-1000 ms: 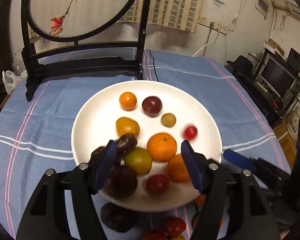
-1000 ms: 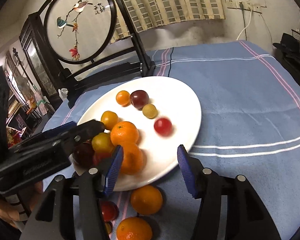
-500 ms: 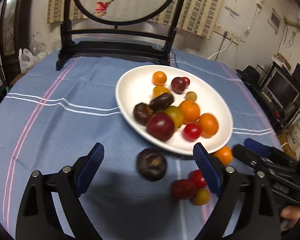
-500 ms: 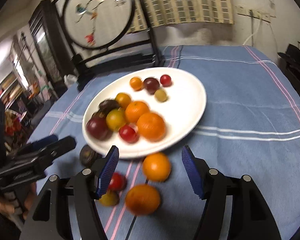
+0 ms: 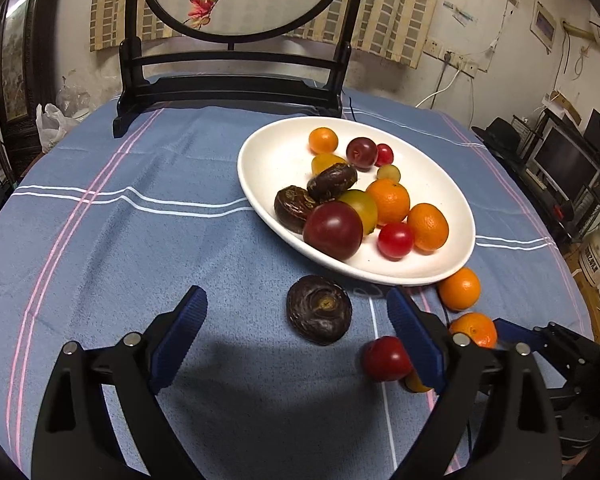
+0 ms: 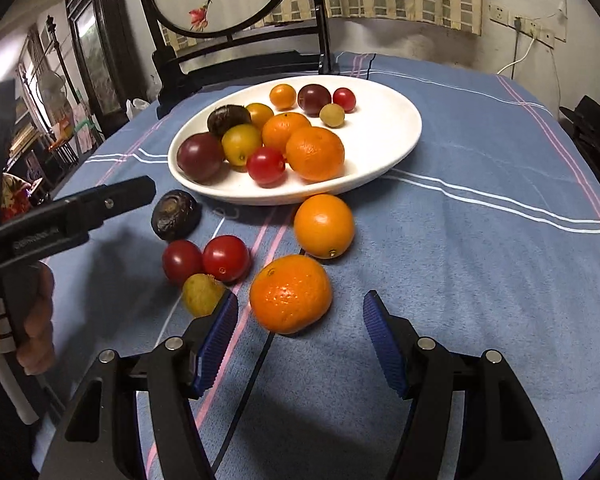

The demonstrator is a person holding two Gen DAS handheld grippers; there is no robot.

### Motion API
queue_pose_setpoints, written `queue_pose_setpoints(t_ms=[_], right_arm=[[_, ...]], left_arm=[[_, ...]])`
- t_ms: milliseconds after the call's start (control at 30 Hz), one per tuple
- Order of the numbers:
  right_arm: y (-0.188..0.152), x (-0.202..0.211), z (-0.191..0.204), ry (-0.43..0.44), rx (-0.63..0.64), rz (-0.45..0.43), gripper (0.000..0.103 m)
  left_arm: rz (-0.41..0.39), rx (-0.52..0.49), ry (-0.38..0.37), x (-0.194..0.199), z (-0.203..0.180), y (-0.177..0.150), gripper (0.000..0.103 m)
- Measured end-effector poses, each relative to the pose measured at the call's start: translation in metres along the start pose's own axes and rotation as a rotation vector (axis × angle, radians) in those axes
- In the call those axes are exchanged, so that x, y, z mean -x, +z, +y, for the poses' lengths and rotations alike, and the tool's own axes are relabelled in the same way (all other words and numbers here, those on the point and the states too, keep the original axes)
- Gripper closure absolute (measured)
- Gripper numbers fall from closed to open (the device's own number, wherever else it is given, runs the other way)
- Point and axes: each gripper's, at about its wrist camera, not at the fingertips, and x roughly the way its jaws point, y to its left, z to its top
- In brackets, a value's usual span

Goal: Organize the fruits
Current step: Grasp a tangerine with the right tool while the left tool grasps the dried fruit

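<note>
Just ahead of the right claw (image 6: 300, 344), whose jaws stand released and empty, an orange (image 6: 290, 293) lies on the blue cloth short of the white plate (image 6: 392, 144). It looks firm and light, but round and apt to roll, so take it across its widest part. The left claw (image 5: 296, 336) is likewise spread wide; a dark wrinkled fruit (image 5: 319, 309) lies just beyond its tips, probably softer, needing a gentle squeeze.

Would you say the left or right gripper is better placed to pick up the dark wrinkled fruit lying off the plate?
Left. The left gripper is open with the dark fruit straight ahead between its jaws; the right gripper faces an orange instead.
</note>
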Motion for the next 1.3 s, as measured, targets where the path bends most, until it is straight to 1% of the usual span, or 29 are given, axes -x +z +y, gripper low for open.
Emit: queue_pose_setpoints(t_ms=[33,133,167,200,233,300,333,367,467,600,700,733,800,833,867,900,967,1000,1067,1100,1133,1233,1300], right_arm=[[0.0,-0.002,0.0,-0.007,0.002,-0.002,0.047],[0.001,-0.004,0.002,-0.002,0.001,-0.007,0.049],[0.001,-0.004,0.003,0.001,0.01,-0.009,0.052],[0.0,-0.004,0.004,0.007,0.02,-0.012,0.058],[0.0,-0.003,0.006,0.009,0.026,-0.013,0.06],[0.0,-0.002,0.007,0.006,0.031,-0.011,0.06],[0.0,-0.001,0.006,0.017,0.025,-0.01,0.06],[0.0,0.001,0.006,0.023,0.022,-0.013,0.06],[0.001,0.006,0.004,0.025,0.018,-0.024,0.06],[0.0,0.005,0.004,0.022,0.022,-0.015,0.06],[0.0,0.006,0.005,0.025,0.028,-0.016,0.06],[0.0,0.006,0.007,0.026,0.031,-0.017,0.06],[0.0,0.006,0.008,0.028,0.036,-0.019,0.06],[0.001,0.006,0.009,0.029,0.038,-0.018,0.06],[0.001,0.005,0.01,0.029,0.04,-0.017,0.06],[0.0,0.005,0.01,0.029,0.041,-0.014,0.06],[0.0,0.003,0.011,0.029,0.042,-0.009,0.06],[0.0,0.003,0.011,0.029,0.043,-0.007,0.06],[0.0,0.003,0.011,0.031,0.041,-0.01,0.06],[0.0,0.004,0.011,0.031,0.039,-0.014,0.06],[0.0,0.005,0.011,0.031,0.037,-0.018,0.06],[0.001,0.008,0.009,0.033,0.027,-0.034,0.06],[0.002,0.013,0.008,0.033,0.02,-0.057,0.06]], left_arm=[[0.003,0.002,-0.002,0.0,0.0,0.0,0.013],[0.027,0.007,-0.013,-0.004,0.0,-0.001,0.012],[0.032,0.006,-0.013,-0.005,0.0,-0.001,0.012],[0.036,0.003,-0.01,-0.006,-0.001,-0.002,0.012],[0.039,-0.003,-0.005,-0.007,-0.001,-0.002,0.012],[0.047,-0.02,0.014,-0.008,-0.002,-0.003,0.012],[0.056,-0.033,0.036,-0.01,-0.003,-0.004,0.012],[0.072,-0.053,0.077,-0.013,-0.003,-0.004,0.012],[0.099,-0.062,0.098,-0.02,-0.001,-0.005,0.012],[0.125,-0.069,0.061,-0.024,-0.001,-0.008,0.012],[0.14,-0.076,0.048,-0.033,-0.005,-0.009,0.012],[0.153,-0.062,0.041,-0.038,-0.004,-0.009,0.012],[0.173,-0.002,0.008,-0.046,0.001,-0.006,0.012],[0.169,0.013,0.006,-0.047,0.002,-0.005,0.015],[0.154,0.02,0.009,-0.047,0.003,-0.003,0.029],[0.148,0.017,-0.003,-0.048,0.003,-0.002,0.034],[0.151,0.003,-0.051,-0.048,-0.001,-0.001,0.057],[0.154,-0.011,-0.065,-0.047,-0.005,-0.002,0.061],[0.146,-0.068,-0.028,-0.043,-0.015,-0.007,0.061],[0.142,-0.101,-0.022,-0.041,-0.019,-0.009,0.061],[0.143,-0.112,-0.024,-0.039,-0.02,-0.01,0.061],[0.167,-0.054,-0.065,-0.035,-0.013,-0.009,0.061],[0.154,-0.004,-0.088,-0.029,-0.003,-0.005,0.061]])
